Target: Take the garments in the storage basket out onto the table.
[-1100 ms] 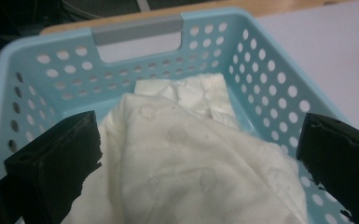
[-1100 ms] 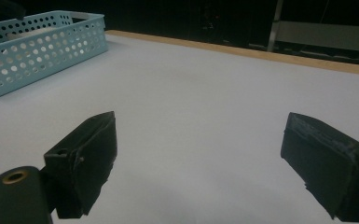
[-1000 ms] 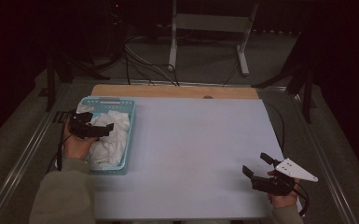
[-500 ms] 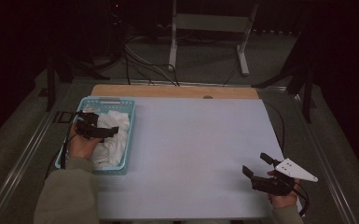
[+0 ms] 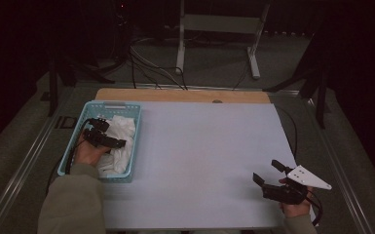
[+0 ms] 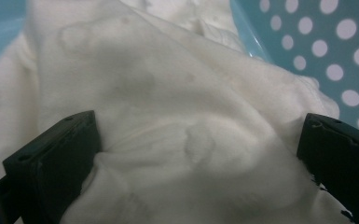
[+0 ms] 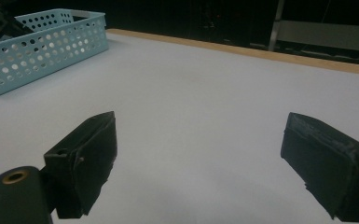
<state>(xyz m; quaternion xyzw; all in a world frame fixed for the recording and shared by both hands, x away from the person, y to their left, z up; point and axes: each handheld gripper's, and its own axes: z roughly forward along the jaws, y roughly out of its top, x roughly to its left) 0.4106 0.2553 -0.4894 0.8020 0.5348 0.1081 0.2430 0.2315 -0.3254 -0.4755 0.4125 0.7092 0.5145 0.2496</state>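
A crumpled white cloth point(image 5: 124, 130) lies in a light blue perforated basket point(image 5: 111, 104) at the table's left side. My left gripper point(image 5: 110, 133) is down inside the basket, open. In the left gripper view its two black jaws stand wide apart and press into the cloth point(image 6: 168, 107), with the left gripper point(image 6: 200, 154) straddling a raised fold; the basket wall point(image 6: 335, 56) is at upper right. My right gripper point(image 5: 266, 171) is open near the table's front right corner, held just above the bare surface. Nothing lies between the jaws of the right gripper point(image 7: 205, 158).
The pale table top point(image 5: 204, 146) has a wooden strip point(image 5: 185, 95) along its far edge. In the right gripper view the basket point(image 7: 37, 51) stands at far left. Cables and a metal stand point(image 5: 214, 29) sit on the dark floor beyond the table.
My left gripper has shifted slightly to the right and lower onto the cloth in the basket. The right gripper has stayed put.
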